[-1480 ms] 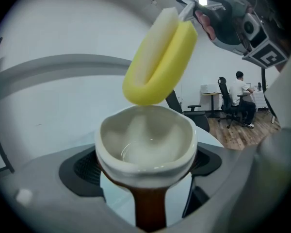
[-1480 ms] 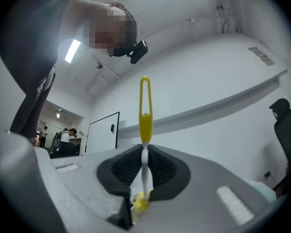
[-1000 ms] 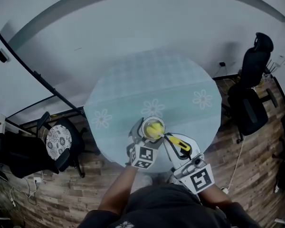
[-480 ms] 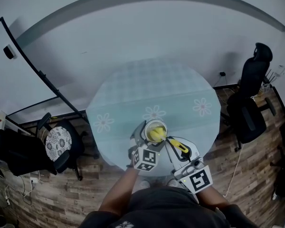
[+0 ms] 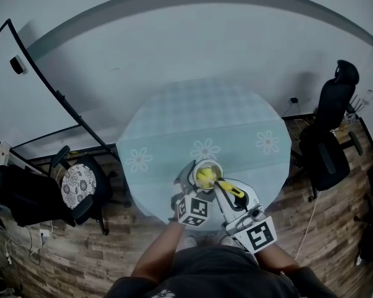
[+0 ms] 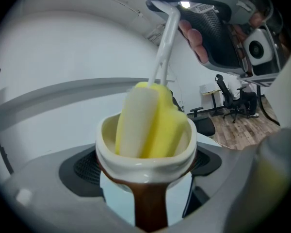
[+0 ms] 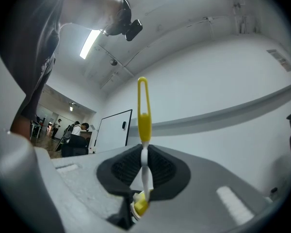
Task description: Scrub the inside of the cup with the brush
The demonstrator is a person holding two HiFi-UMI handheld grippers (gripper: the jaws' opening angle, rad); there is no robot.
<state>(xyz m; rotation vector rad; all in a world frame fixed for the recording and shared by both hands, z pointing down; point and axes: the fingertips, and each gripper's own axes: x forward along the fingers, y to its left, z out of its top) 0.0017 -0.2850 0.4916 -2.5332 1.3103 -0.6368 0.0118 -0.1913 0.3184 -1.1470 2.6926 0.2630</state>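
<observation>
Snugly, brush [image 6: 148, 123] inside rim of cup [image 6: 144, 165].

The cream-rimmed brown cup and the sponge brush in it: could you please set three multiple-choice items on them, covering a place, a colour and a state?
1. Where is the yellow-and-white sponge head of the brush?
A. Flat on the round table
B. Inside the cream-rimmed brown cup
C. On the wooden floor

2. What colour is the cup's rim?
A. Red
B. Black
C. Cream

3. How is the right gripper?
A. Shut on the brush's thin white-and-yellow handle
B. Open and empty
C. Shut on a chair

Answers:
1 B: the left gripper view shows the head sunk within the rim.
2 C: the rim shows pale cream above a brown body.
3 A: the right gripper view shows the handle pinched between its jaws.
</observation>
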